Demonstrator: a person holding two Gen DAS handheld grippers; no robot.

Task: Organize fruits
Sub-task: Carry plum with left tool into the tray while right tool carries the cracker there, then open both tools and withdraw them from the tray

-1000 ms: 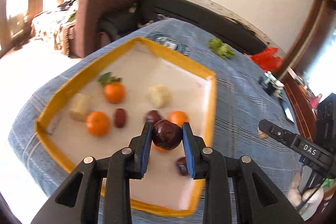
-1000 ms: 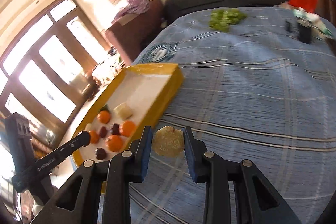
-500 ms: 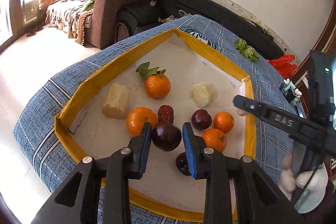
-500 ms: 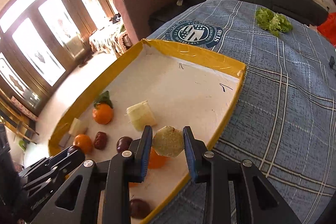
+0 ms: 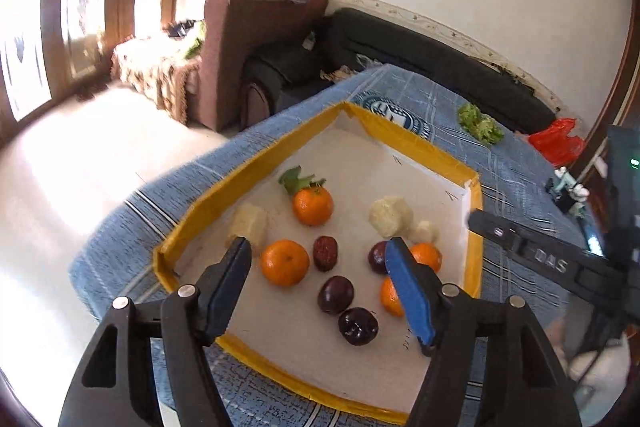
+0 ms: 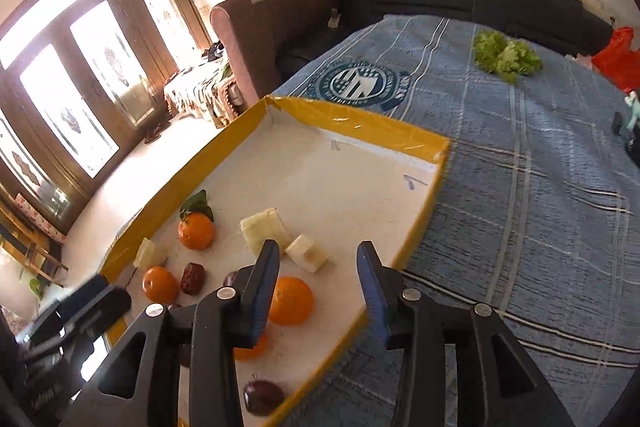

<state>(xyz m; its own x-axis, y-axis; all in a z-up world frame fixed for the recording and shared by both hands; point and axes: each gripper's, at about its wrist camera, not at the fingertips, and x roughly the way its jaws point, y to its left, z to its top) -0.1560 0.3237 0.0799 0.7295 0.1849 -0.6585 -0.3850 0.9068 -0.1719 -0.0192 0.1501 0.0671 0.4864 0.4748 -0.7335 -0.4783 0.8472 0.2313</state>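
A blue checked bedspread (image 6: 520, 187) carries a yellow-rimmed tray (image 6: 352, 125) near one corner, and lettuce (image 6: 506, 57) farther along.

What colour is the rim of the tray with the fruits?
Yellow rim, white inside; clearest in the right wrist view.

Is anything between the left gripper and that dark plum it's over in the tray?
Nothing visible. The left gripper, its jaws opening, hangs over the dark plum with clear space; an orange lies beside it.
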